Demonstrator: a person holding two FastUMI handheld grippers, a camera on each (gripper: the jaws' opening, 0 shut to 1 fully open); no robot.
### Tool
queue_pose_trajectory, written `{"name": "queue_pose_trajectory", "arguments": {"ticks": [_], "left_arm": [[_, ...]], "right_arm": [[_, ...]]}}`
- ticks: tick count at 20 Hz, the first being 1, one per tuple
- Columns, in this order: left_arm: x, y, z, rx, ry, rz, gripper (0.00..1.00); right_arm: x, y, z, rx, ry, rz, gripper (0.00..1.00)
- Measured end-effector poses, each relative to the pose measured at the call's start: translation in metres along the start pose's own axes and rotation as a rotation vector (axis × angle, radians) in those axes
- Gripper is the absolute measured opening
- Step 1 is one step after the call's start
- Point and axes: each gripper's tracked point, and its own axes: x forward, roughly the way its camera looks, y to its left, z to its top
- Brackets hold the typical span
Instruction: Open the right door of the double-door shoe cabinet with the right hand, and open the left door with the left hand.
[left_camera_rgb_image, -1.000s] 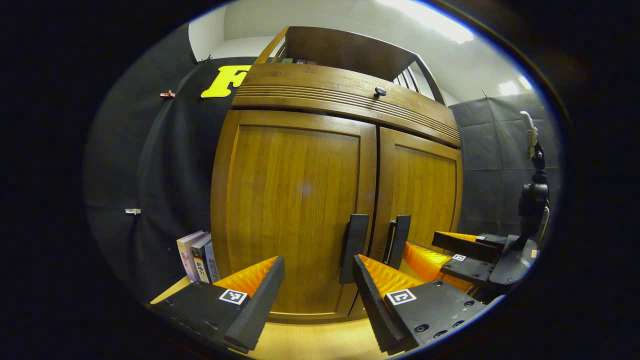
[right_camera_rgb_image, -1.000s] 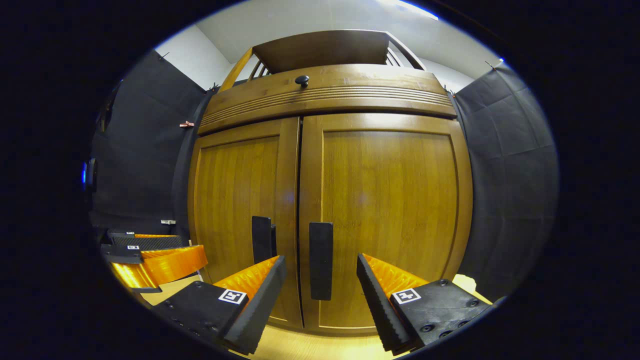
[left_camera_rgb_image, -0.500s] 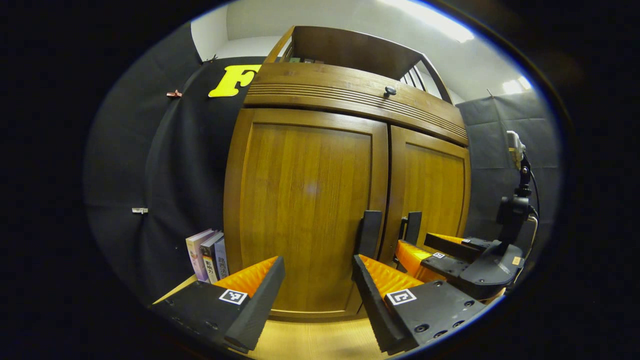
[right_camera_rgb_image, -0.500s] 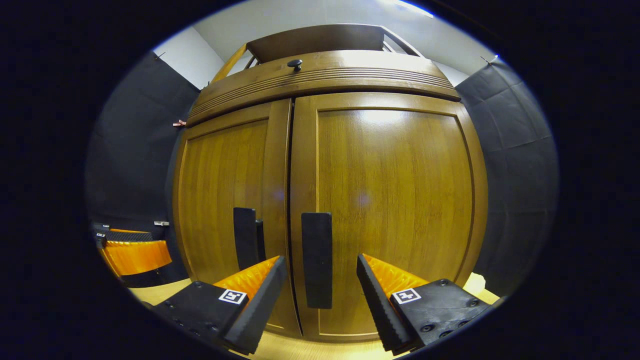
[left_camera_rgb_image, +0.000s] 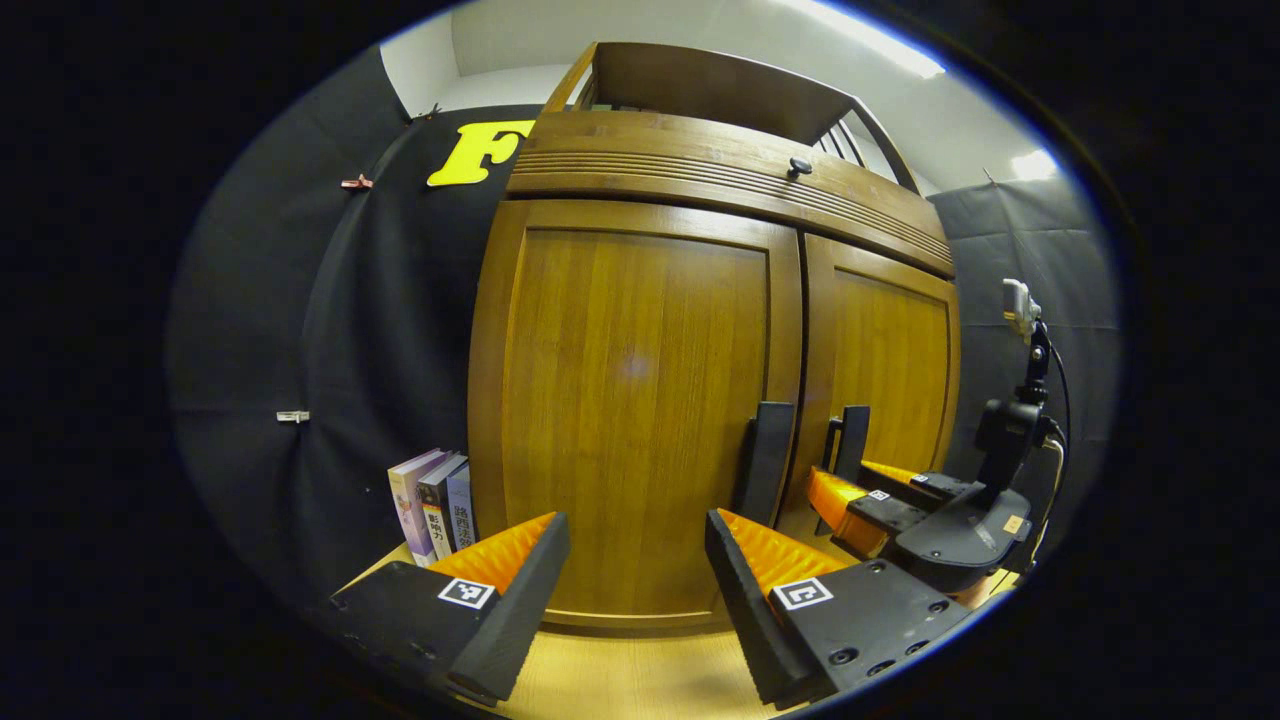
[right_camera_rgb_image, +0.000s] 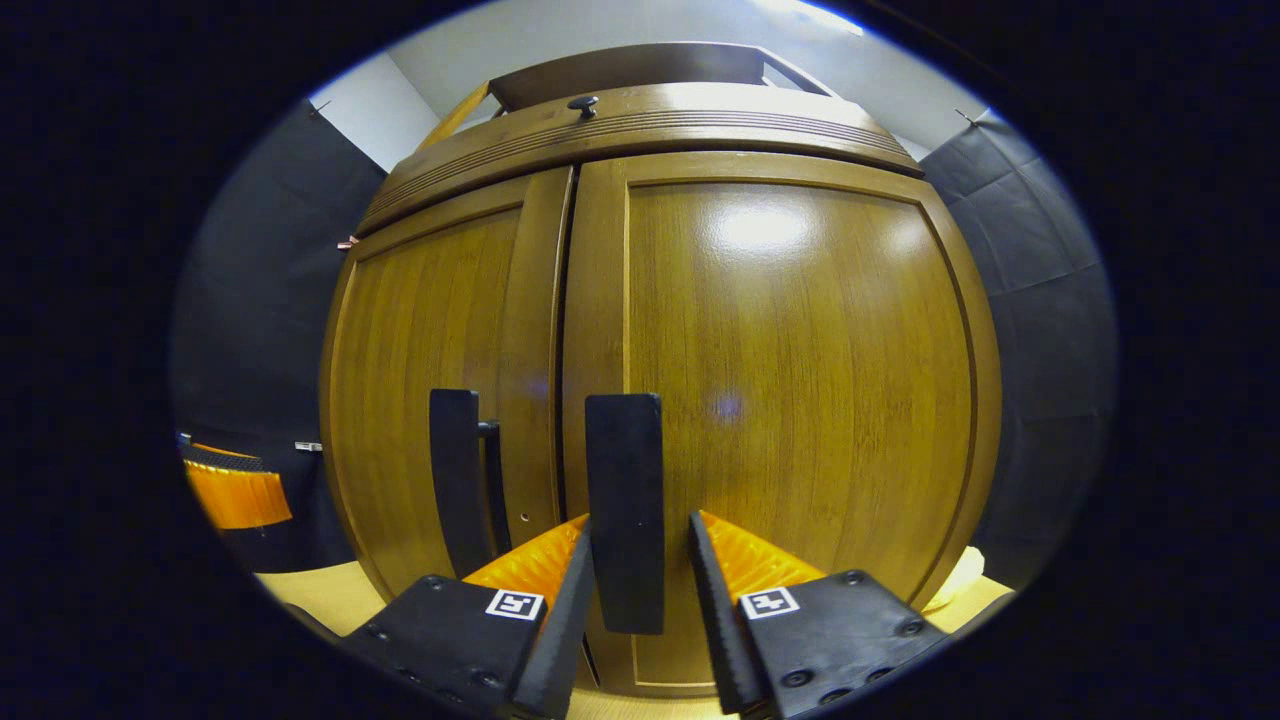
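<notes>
Shoe cabinet: one, wooden, standing on the desk, both doors closed.

Doors: two. Right door; left door. Rigid panels with a glossy finish, likely to swing stiffly on side hinges; the flat faces are too slick to grip.

Handles: two dark vertical bars flanking the centre seam. Right handle; left handle. Rigid and slim, the best places to take hold.

Right gripper: jaws straddle the right handle, narrowed around it; whether they press on it I cannot tell.

Left gripper: jaws wide apart, empty, facing the left door short of its handle.

Knob: one, on the top band.

Books: three, upright beside the cabinet.
</notes>
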Motion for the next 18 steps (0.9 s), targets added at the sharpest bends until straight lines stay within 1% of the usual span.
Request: {"name": "queue_pose_trajectory", "arguments": {"ticks": [1, 2, 3, 4, 5, 6, 7, 8, 9, 10, 11, 12, 13, 14, 15, 16, 18], "left_arm": [[0.0, 0.001, 0.002, 0.003, -0.005, 0.005, 0.86], [0.0, 0.001, 0.002, 0.006, -0.008, 0.007, 0.86], [0.0, 0.001, 0.002, 0.007, -0.009, 0.007, 0.86], [0.0, 0.0, 0.002, 0.005, -0.006, 0.003, 0.86], [0.0, -0.002, 0.001, 0.001, -0.001, -0.001, 0.86], [0.0, -0.001, -0.002, -0.003, 0.004, -0.003, 0.86], [0.0, -0.002, -0.003, -0.006, 0.011, -0.002, 0.86], [0.0, -0.002, -0.005, -0.008, 0.018, -0.002, 0.9], [0.0, -0.001, -0.006, -0.01, 0.023, 0.0, 0.86], [-0.001, 0.0, -0.007, -0.011, 0.024, 0.002, 0.86], [-0.002, 0.0, -0.005, -0.012, 0.02, 0.005, 0.86], [-0.002, 0.001, -0.003, -0.011, 0.013, 0.009, 0.81], [-0.003, 0.001, -0.002, -0.009, 0.009, 0.012, 0.82], [-0.004, 0.0, -0.001, -0.009, 0.004, 0.012, 0.81], [-0.006, -0.001, 0.0, -0.01, 0.0, 0.009, 0.81], [-0.008, -0.002, 0.001, -0.012, -0.002, 0.007, 0.86], [-0.011, -0.002, 0.001, -0.012, -0.003, 0.011, 0.86]], "right_arm": [[0.0, 0.0, 0.002, -0.015, -0.017, -0.004, 0.53], [0.001, 0.0, 0.001, -0.033, -0.026, -0.008, 0.49], [0.001, 0.001, 0.001, -0.046, -0.029, -0.009, 0.51], [0.001, 0.002, 0.0, -0.047, -0.027, 0.0, 0.48], [0.007, 0.005, -0.004, -0.033, -0.012, 0.013, 0.49], [0.004, 0.004, 0.0, -0.027, -0.02, 0.009, 0.34], [0.003, 0.004, -0.002, -0.028, -0.016, 0.011, 0.31], [0.0, 0.005, -0.003, -0.029, -0.016, 0.011, 0.3], [-0.001, 0.005, -0.002, -0.031, -0.012, 0.011, 0.28], [-0.001, 0.006, -0.001, -0.033, -0.009, 0.013, 0.24], [-0.002, 0.005, -0.001, -0.035, -0.004, 0.017, 0.24], [-0.004, 0.006, -0.002, -0.037, 0.002, 0.022, 0.24], [-0.005, 0.006, -0.001, -0.038, 0.006, 0.025, 0.24], [-0.007, 0.007, -0.002, -0.04, 0.011, 0.028, 0.28], [-0.009, 0.006, -0.001, -0.041, 0.013, 0.031, 0.28], [-0.011, 0.007, -0.002, -0.042, 0.015, 0.035, 0.24], [-0.017, 0.008, -0.001, -0.039, 0.014, 0.045, 0.24]]}}
